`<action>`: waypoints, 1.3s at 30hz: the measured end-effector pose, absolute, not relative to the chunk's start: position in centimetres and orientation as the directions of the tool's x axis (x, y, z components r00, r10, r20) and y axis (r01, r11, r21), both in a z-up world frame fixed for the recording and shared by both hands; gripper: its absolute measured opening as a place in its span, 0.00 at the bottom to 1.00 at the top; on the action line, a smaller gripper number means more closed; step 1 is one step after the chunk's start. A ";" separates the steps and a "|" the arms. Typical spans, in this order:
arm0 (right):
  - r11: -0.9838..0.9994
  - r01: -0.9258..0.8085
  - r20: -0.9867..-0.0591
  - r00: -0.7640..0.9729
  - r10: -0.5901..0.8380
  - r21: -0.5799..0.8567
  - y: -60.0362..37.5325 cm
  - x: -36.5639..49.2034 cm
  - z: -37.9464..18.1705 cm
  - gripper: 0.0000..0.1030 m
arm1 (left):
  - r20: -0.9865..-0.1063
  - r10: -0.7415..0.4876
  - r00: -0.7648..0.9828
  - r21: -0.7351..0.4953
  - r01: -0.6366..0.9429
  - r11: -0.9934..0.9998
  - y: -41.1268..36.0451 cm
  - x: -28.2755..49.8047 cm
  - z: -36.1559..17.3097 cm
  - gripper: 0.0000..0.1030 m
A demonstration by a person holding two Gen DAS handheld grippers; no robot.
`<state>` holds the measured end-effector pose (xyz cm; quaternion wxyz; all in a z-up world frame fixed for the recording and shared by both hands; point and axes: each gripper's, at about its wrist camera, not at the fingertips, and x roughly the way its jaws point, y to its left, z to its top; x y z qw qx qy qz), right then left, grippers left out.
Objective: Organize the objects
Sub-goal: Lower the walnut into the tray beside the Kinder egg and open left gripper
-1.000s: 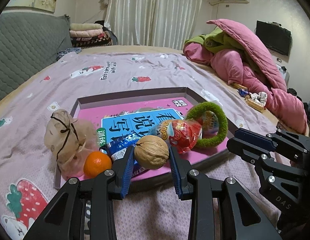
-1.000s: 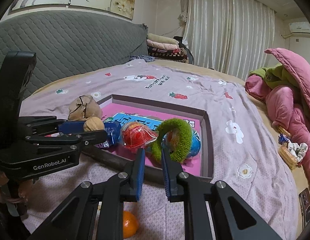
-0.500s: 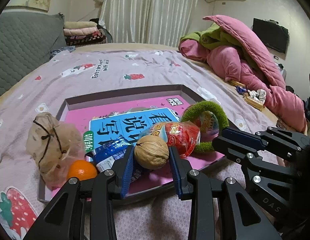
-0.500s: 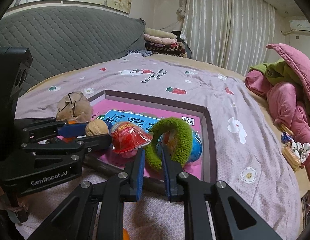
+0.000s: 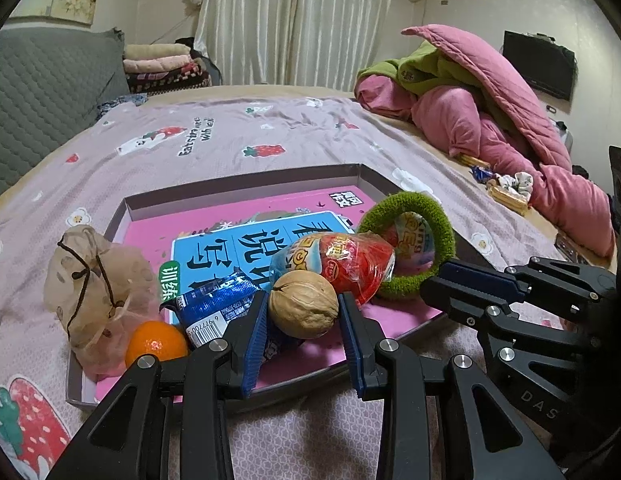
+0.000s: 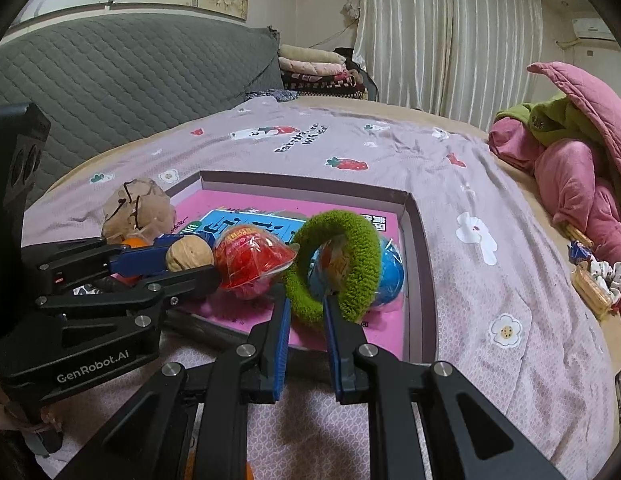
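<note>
Tan walnut (image 5: 303,305) (wrinkled) and green fuzzy ring (image 6: 335,265), over tray (image 5: 246,189).

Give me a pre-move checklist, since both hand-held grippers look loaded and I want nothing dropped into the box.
1. Left hand-held gripper grips the round brown walnut on both sides: ok.
2. Right hand-held gripper pinches the fuzzy green ring: ok.
3. Walnut above the shallow grey box with pink lining: ok.
4. Free pink floor under the walnut: cannot tell.
5. Grippers apart from each other: ok.
6. Ring clear of the red foil-wrapped egg: cannot tell.
</note>
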<state>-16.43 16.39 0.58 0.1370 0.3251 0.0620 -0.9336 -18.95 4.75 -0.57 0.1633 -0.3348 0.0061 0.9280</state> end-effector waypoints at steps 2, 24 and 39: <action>-0.955 0.294 -0.622 -0.752 -0.216 -0.024 16.4 -16.4 0.5 0.17 | -0.624 0.299 -0.722 -0.099 -0.307 -0.947 4.8 -19.0 -0.6 0.35; -0.956 0.293 -0.622 -0.752 -0.219 -0.018 16.8 -16.2 0.6 0.17 | -0.633 0.314 -0.707 -0.116 -0.315 -0.942 4.9 -18.4 -0.7 0.46; -0.957 0.290 -0.609 -0.762 -0.221 -0.015 17.0 -16.0 1.1 0.24 | -0.626 0.314 -0.714 -0.121 -0.308 -0.944 4.7 -18.2 0.0 0.56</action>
